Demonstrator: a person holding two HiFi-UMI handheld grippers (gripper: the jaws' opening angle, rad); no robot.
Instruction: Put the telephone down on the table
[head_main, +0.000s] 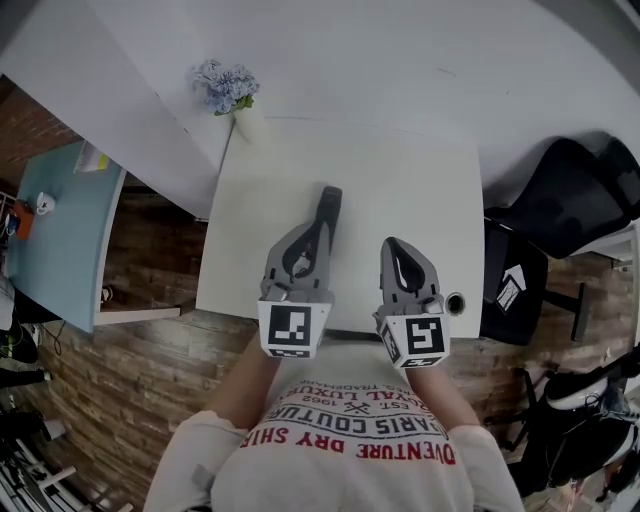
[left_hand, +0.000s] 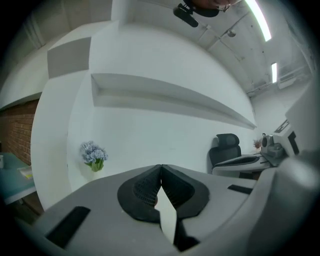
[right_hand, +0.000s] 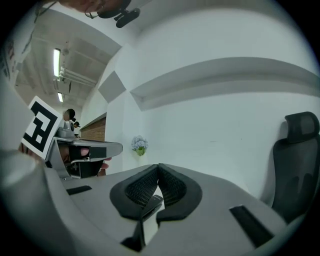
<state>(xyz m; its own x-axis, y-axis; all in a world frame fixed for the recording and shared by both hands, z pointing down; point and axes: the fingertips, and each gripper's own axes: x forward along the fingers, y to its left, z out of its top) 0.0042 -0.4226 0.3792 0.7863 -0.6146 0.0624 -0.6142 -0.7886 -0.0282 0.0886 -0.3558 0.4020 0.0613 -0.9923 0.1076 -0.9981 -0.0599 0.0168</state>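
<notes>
One dark telephone is seen lying on the white counter, at the tip of the left hand-held gripper; contact cannot be told. Two grippers are counted. The left is clenched on nothing, and the right hand-held gripper is likewise clenched and empty. One bunch of blue flowers is noted by the counter's far left corner.

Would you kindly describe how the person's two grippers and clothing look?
The left gripper and right gripper are matching grey plastic bodies with black ribbed pads. Each carries a white cube with black square markers. The person wears a light short-sleeved T-shirt with red lettering.
</notes>
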